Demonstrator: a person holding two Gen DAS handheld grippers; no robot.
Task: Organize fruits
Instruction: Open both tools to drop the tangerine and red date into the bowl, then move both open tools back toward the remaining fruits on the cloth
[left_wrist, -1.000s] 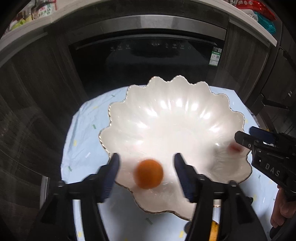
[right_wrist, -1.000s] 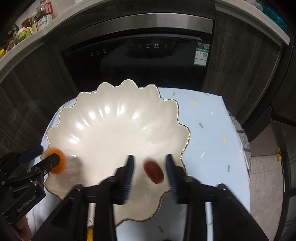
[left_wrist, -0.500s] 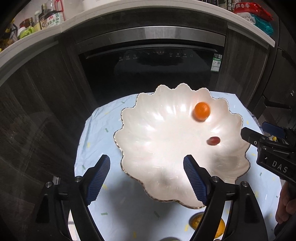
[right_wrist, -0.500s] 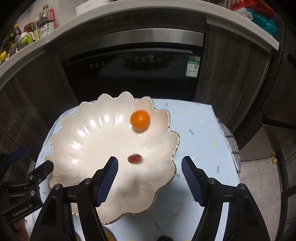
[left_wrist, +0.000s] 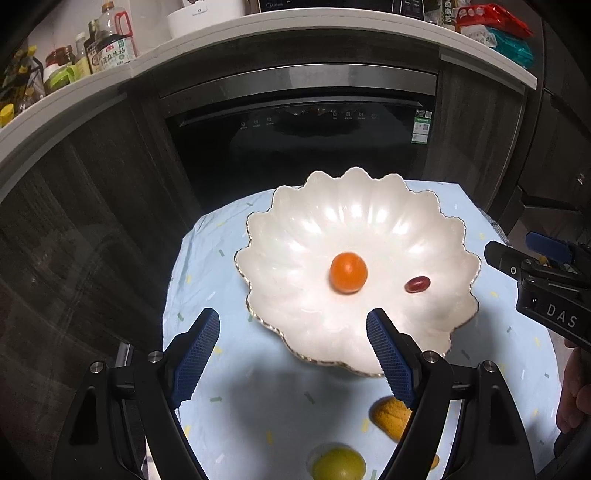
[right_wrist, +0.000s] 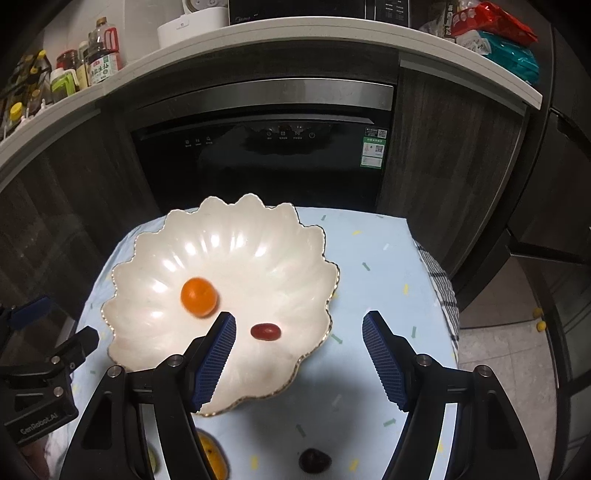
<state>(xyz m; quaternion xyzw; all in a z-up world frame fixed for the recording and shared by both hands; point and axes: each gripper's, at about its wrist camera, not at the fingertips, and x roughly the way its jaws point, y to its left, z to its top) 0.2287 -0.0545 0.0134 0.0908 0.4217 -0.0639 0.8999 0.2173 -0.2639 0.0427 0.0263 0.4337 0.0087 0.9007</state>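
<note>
A white scalloped bowl (left_wrist: 369, 229) with a gold rim stands on a light blue tablecloth. In it lie a small orange fruit (left_wrist: 348, 272) near the middle and a small red oval fruit (left_wrist: 417, 284) to its right. My left gripper (left_wrist: 291, 317) hangs open above the bowl's near rim, with nothing between its blue pads. The right gripper (left_wrist: 511, 245) shows at the right edge. In the right wrist view the bowl (right_wrist: 240, 236), the orange fruit (right_wrist: 198, 297) and the red fruit (right_wrist: 265, 331) appear again. My right gripper (right_wrist: 299, 319) is open over the bowl's right rim and holds nothing.
More fruit lies on the cloth in front of the bowl: a bumpy orange one (left_wrist: 391, 415), a yellow-green one (left_wrist: 338, 465) and a dark one (right_wrist: 314, 459). A black appliance door (right_wrist: 258, 166) stands behind the table. A checked cloth (right_wrist: 439, 291) hangs at the table's right edge.
Both grippers opened and let go, the left of the orange fruit, the right of the red one. Both drew back and up. The orange fruit rolled across the bowl and back to its middle.
</note>
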